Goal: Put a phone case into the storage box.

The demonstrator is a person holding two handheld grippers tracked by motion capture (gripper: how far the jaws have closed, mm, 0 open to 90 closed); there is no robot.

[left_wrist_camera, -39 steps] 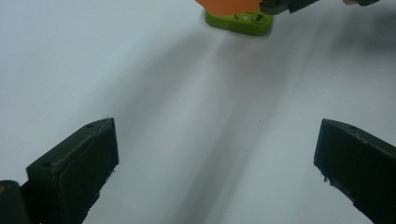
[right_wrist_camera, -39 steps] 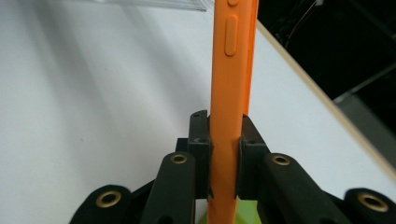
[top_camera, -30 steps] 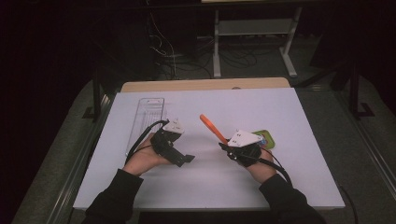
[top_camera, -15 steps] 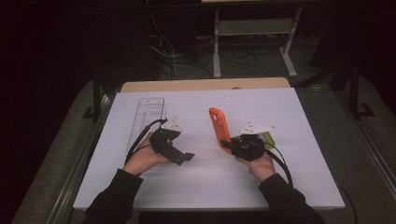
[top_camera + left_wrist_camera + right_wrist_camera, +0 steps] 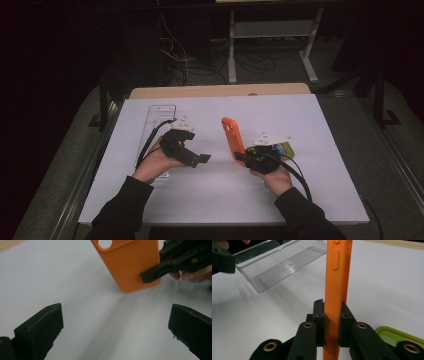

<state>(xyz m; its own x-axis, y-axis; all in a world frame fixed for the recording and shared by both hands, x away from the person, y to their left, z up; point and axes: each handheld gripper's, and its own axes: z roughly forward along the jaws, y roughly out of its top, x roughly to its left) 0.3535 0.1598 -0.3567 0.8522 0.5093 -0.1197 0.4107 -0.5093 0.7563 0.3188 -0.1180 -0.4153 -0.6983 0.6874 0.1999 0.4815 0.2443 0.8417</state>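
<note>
Fingers of the right gripper (image 5: pixel 242 158) are clamped on the lower end of the flat orange silicone phone case (image 5: pixel 232 137), which stands raised off the white bench (image 5: pixel 320 125) with its camera-hole end toward 12 o'clock. At 9 o'clock from it, well apart, the left gripper (image 5: pixel 202 159) hovers over the bench with its fingers (image 5: pixel 42 327) spread wide, holding nothing. A clear ribbed plastic tray (image 5: pixel 159 116) lies at 11 o'clock of the left gripper. A green lidded container (image 5: pixel 286 149) sits just behind the right gripper.
</note>
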